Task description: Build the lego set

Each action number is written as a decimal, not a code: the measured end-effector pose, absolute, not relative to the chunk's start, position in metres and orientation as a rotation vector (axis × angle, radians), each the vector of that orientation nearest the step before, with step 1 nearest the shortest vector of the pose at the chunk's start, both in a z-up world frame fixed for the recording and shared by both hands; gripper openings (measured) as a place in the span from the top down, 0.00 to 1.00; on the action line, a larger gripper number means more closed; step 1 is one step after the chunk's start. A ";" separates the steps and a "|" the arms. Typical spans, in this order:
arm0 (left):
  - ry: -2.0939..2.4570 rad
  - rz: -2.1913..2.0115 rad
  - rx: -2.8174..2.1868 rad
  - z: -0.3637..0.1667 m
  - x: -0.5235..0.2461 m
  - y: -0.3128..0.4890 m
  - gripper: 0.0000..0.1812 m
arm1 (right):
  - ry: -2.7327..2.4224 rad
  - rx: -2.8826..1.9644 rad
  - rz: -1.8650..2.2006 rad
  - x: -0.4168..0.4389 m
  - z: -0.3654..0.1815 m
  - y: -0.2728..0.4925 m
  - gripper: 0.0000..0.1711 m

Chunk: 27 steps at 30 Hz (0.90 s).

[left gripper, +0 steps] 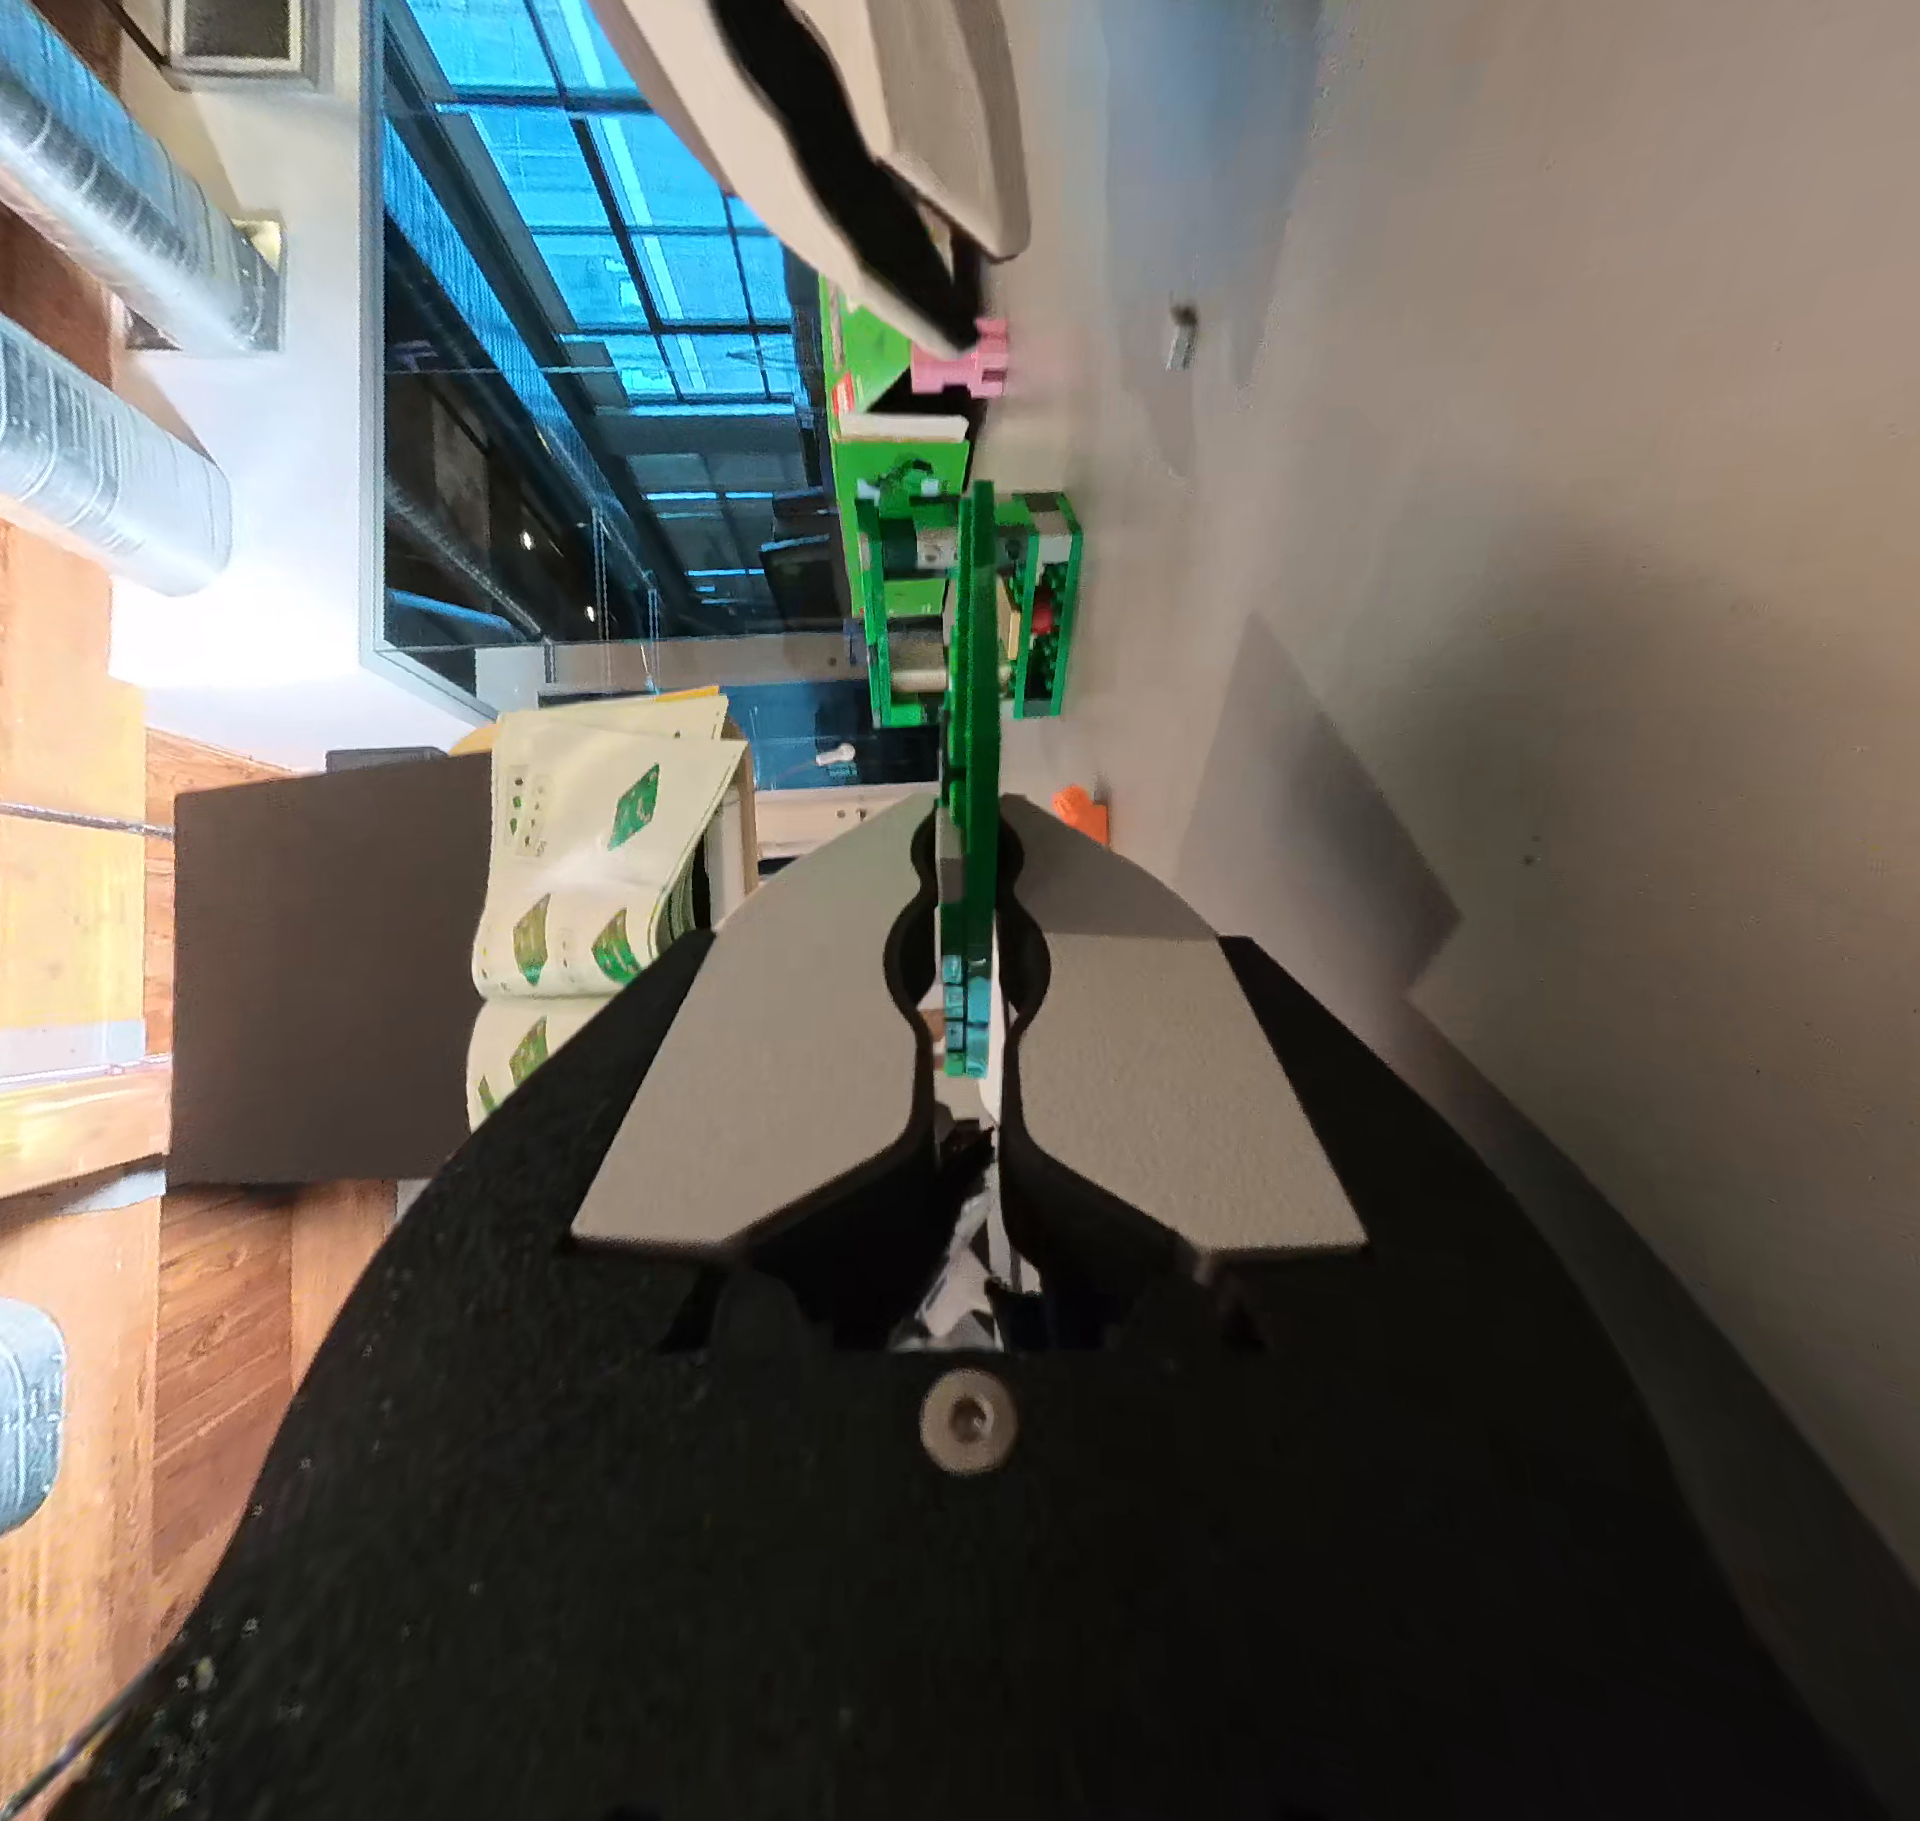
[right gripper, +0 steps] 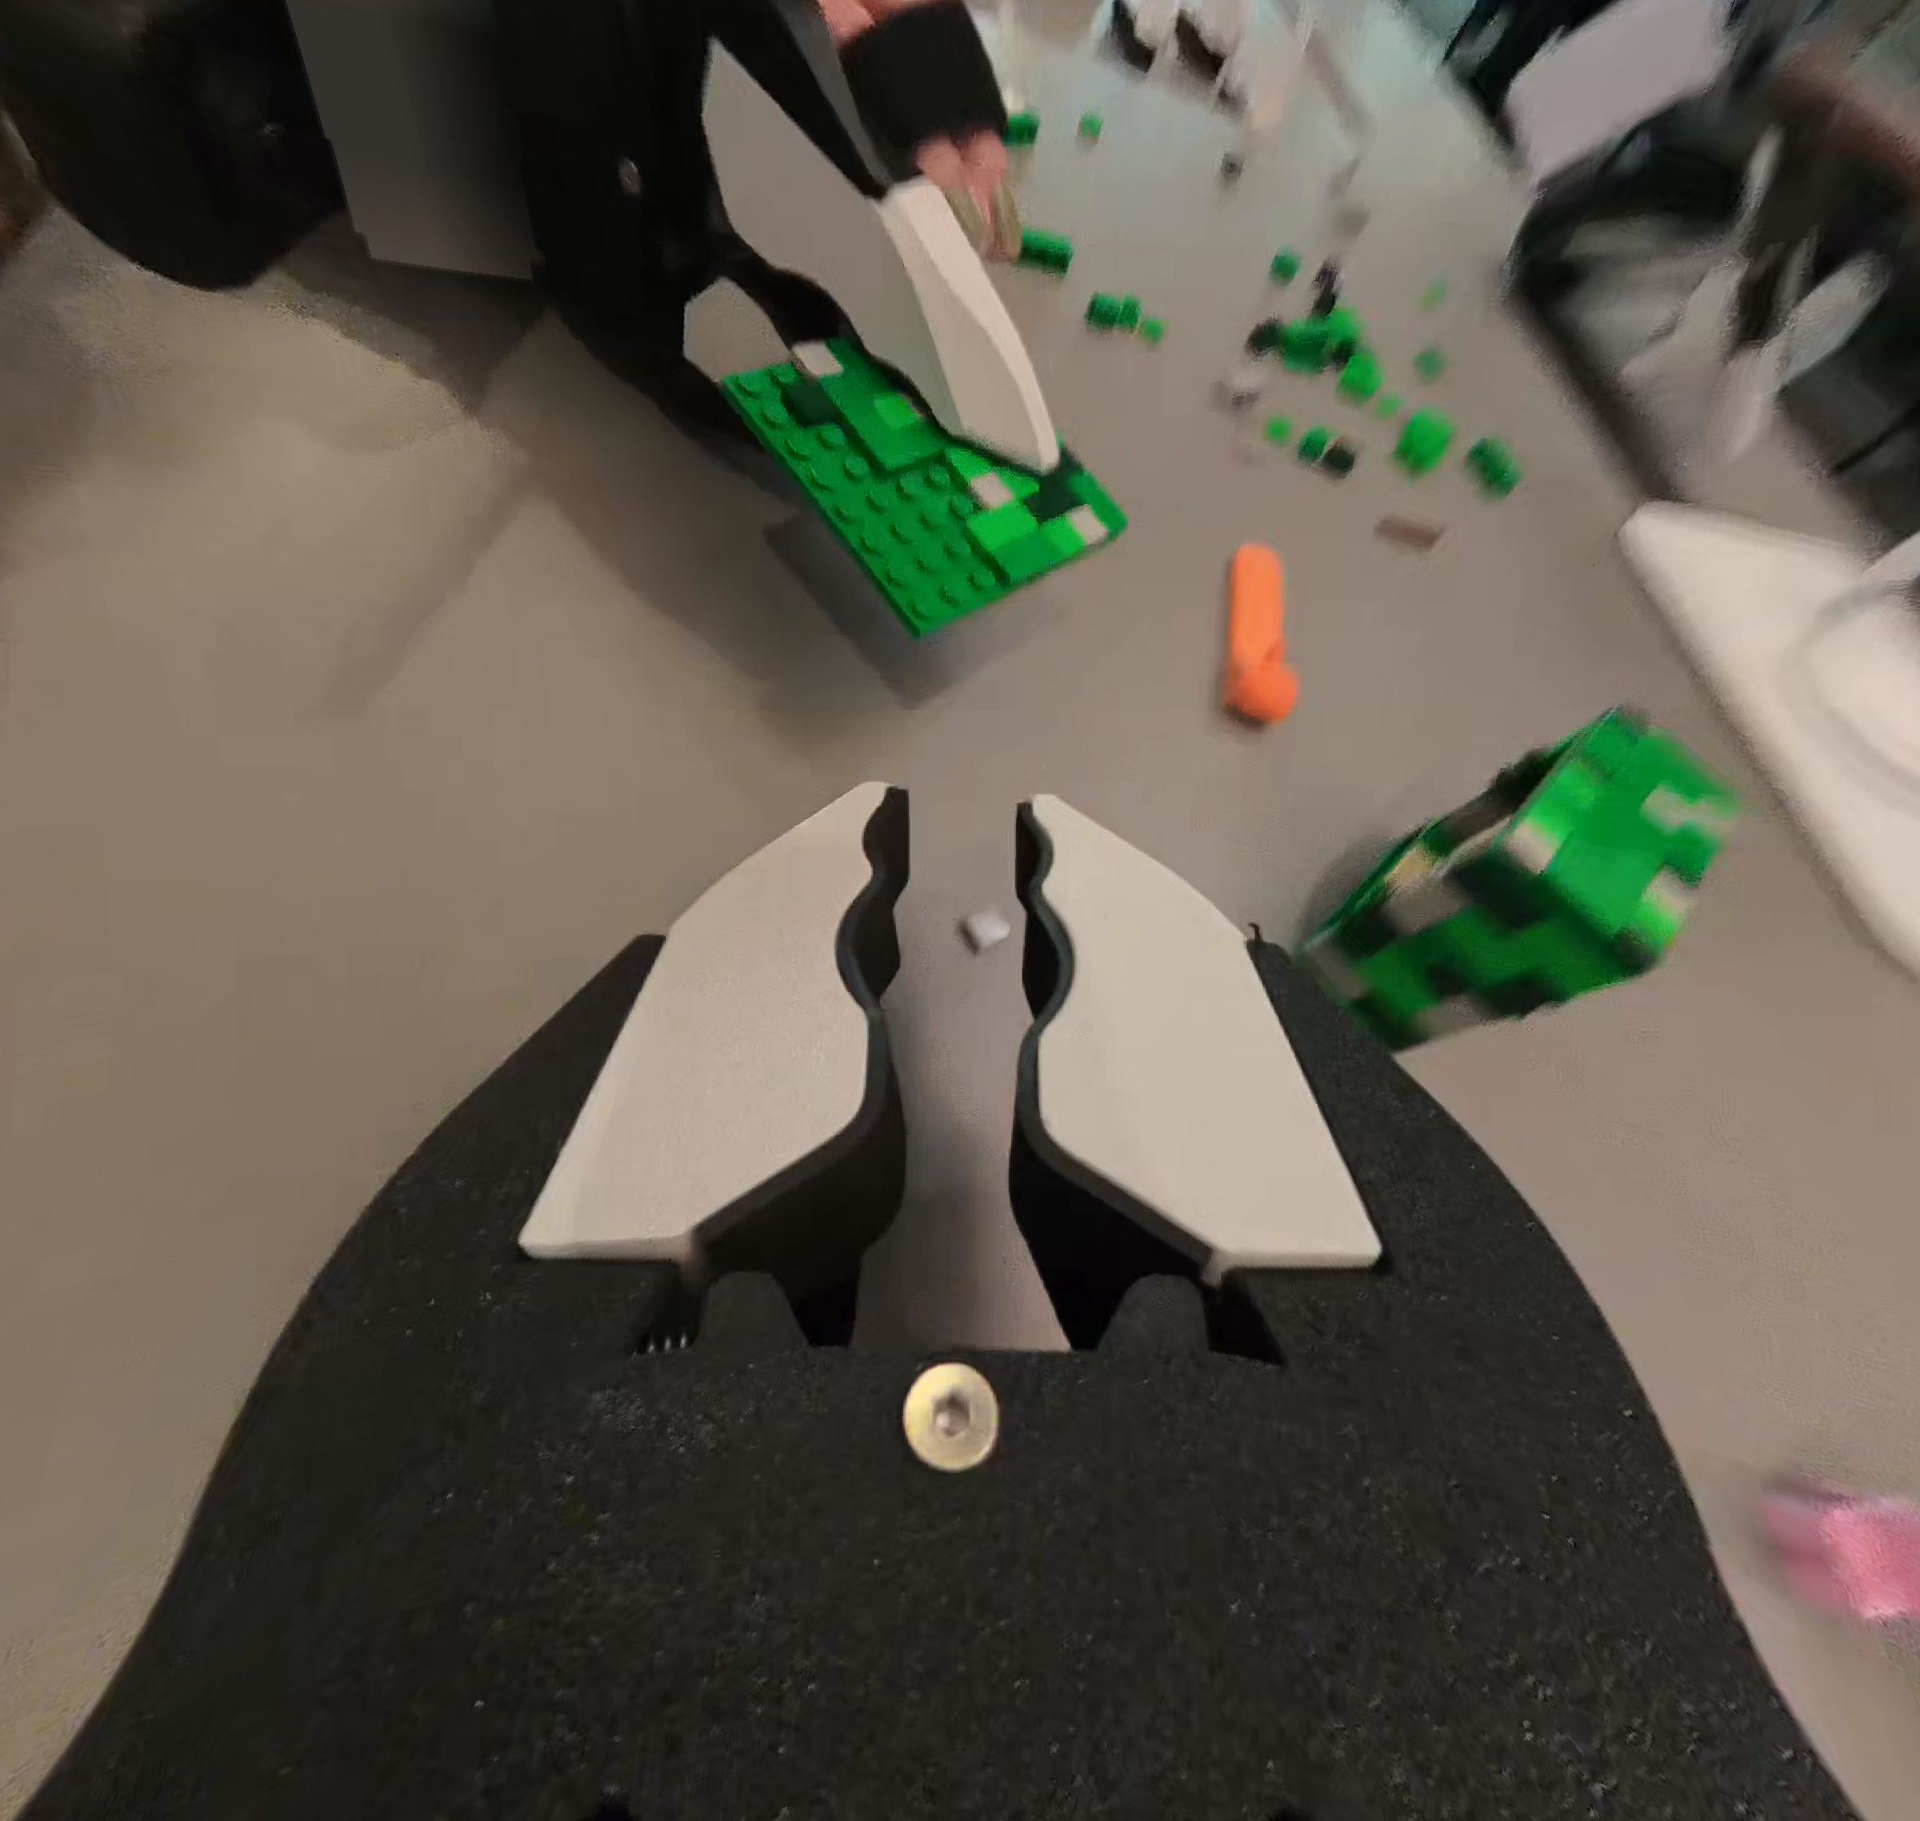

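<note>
My left gripper (left gripper: 966,815) is shut on the edge of a flat green baseplate (left gripper: 971,691), seen edge-on in the left wrist view. In the right wrist view the same baseplate (right gripper: 914,514) is tilted above the grey table, with green, dark and grey tiles on it. The left gripper's finger (right gripper: 966,337) lies across the top of it. My right gripper (right gripper: 961,800) is open and empty, low over the table. A tiny grey piece (right gripper: 984,928) lies on the table between its fingers. The right gripper also shows at the top of the left wrist view (left gripper: 935,317).
A green cube-shaped build (right gripper: 1527,888) sits right of my right gripper. An orange brick separator (right gripper: 1257,633) lies ahead. Several loose green bricks (right gripper: 1340,348) are scattered at the back. A pink piece (right gripper: 1849,1553) lies at the near right. An open instruction booklet (left gripper: 592,857) stands beyond the table.
</note>
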<state>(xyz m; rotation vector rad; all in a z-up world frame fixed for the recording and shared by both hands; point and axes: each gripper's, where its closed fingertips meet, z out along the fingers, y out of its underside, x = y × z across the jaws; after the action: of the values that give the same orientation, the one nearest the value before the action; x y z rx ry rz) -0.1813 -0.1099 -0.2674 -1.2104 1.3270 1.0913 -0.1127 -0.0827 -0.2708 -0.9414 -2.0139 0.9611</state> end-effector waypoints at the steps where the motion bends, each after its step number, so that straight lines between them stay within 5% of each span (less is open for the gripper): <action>1: 1.335 1.081 -1.198 -0.268 -0.176 -0.109 0.97 | -2.047 -1.012 0.994 -0.108 -0.277 -0.082 0.89; 18: 1.513 0.916 -0.966 -0.277 -0.136 -0.094 0.97 | -2.413 -0.966 1.078 -0.111 -0.305 -0.070 0.89; 21: 1.516 0.925 -0.964 -0.276 -0.137 -0.095 0.97 | -2.439 -0.953 1.047 -0.114 -0.307 -0.067 0.99; 27: 1.519 0.922 -0.986 -0.275 -0.140 -0.096 0.97 | -2.438 -0.952 1.100 -0.113 -0.305 -0.073 1.00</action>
<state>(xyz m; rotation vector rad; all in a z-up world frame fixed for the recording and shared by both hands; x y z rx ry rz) -0.1399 -0.0955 -0.2747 -0.9862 1.5194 0.9220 -0.1128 -0.0733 -0.3046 -0.9515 -2.4375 1.1001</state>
